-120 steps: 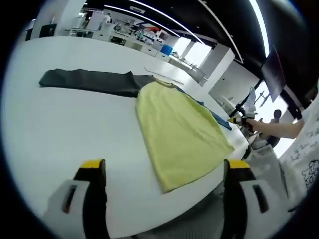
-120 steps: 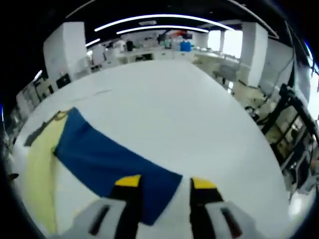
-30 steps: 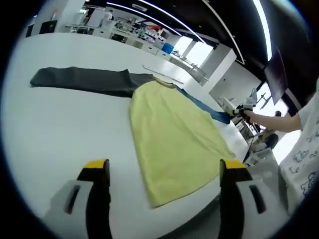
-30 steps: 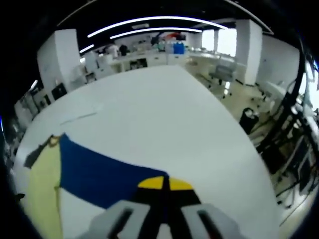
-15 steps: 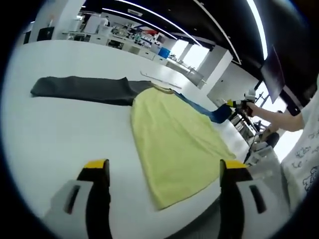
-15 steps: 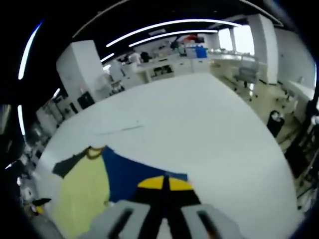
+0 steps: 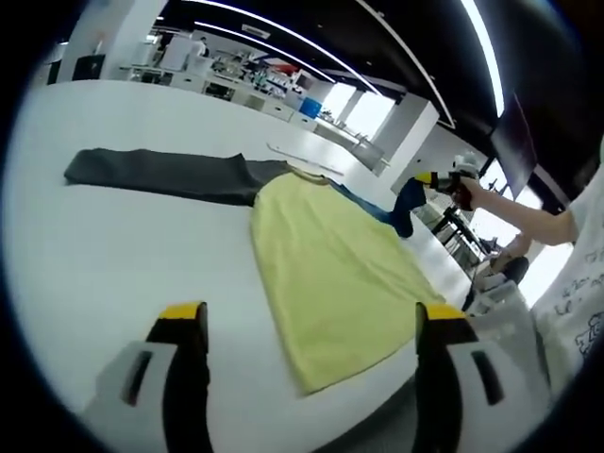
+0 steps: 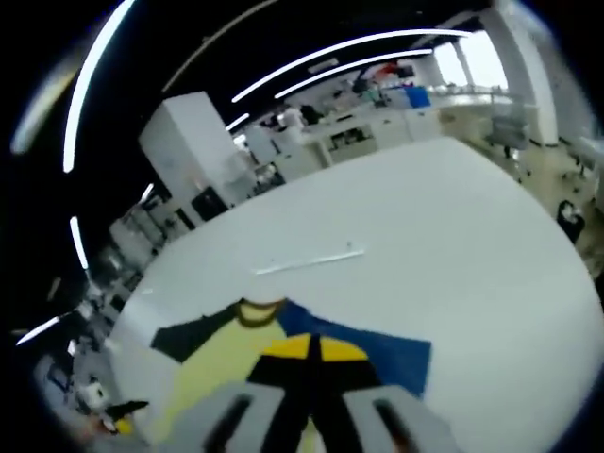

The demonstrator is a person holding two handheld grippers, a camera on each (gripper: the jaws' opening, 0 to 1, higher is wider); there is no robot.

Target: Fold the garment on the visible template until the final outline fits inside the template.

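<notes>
One soft yellow-bodied garment (image 7: 330, 260), blue sleeve (image 8: 377, 354) pinched

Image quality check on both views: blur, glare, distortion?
Left gripper view: fairly sharp, fisheye bends the table edge, windows behind blown out. Right gripper view: softer, motion-blurred, ceiling light strips smear into arcs; right gripper and blue sleeve stay readable.

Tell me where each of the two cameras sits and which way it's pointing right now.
Left gripper view: rides the open left gripper, low over the table, facing the garment; the person's hand holds the right gripper at the blue sleeve.
Right gripper view: rides the right gripper, shut on the blue sleeve, facing across the table.
Shared: garment, sleeve, table.
</notes>
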